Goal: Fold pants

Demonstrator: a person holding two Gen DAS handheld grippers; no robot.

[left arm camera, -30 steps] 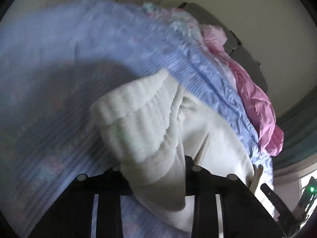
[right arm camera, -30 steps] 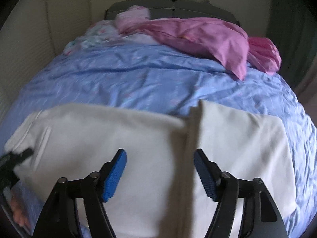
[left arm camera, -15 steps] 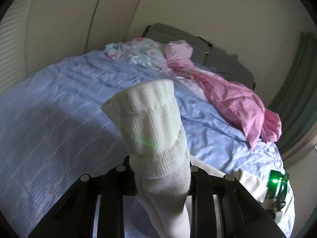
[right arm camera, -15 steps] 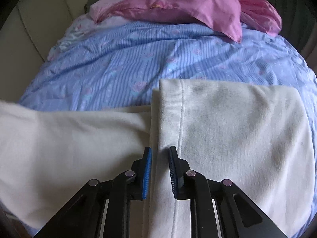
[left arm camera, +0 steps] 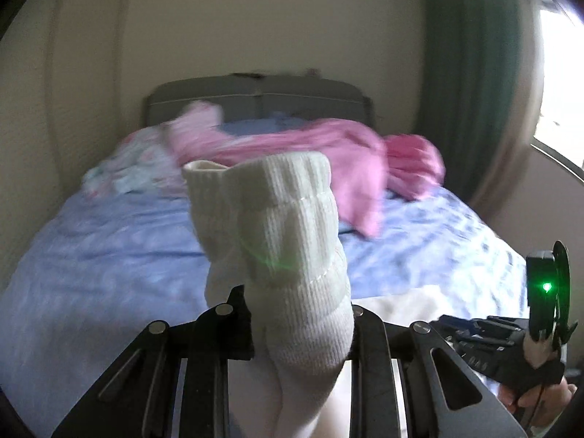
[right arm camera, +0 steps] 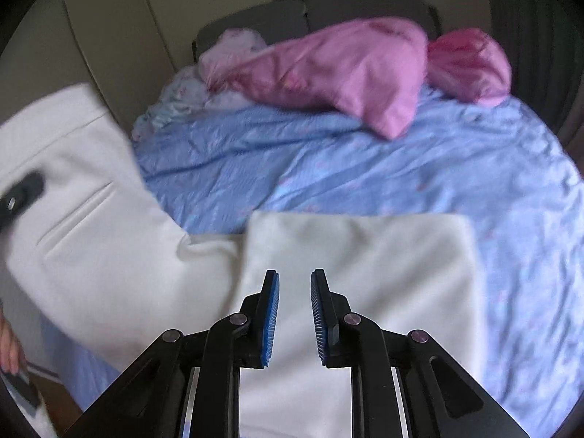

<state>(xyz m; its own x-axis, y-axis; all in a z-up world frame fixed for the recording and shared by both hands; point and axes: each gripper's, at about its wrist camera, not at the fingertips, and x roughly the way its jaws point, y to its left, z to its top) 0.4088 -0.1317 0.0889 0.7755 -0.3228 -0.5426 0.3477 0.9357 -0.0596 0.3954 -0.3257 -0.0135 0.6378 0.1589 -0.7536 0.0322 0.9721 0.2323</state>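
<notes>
Cream pants lie partly folded on the blue bedspread. My left gripper is shut on their ribbed end, which stands up between the jaws and hides the fingertips. In the right wrist view that end of the pants is lifted off the bed at the left, with the left gripper dark against it. My right gripper hovers over the flat folded part. Its blue pads stand a narrow gap apart, with no cloth visibly pinched. The right gripper also shows in the left wrist view, in a hand.
Pink bedding and pale floral cloth are heaped at the head of the bed, before a grey headboard. A green curtain and a window are on the right, a pale wall on the left.
The left gripper rose and rolled level, lifting the ribbed end and the cloth below it. The right jaws went from wide to narrow and shifted right, over the folded part.
</notes>
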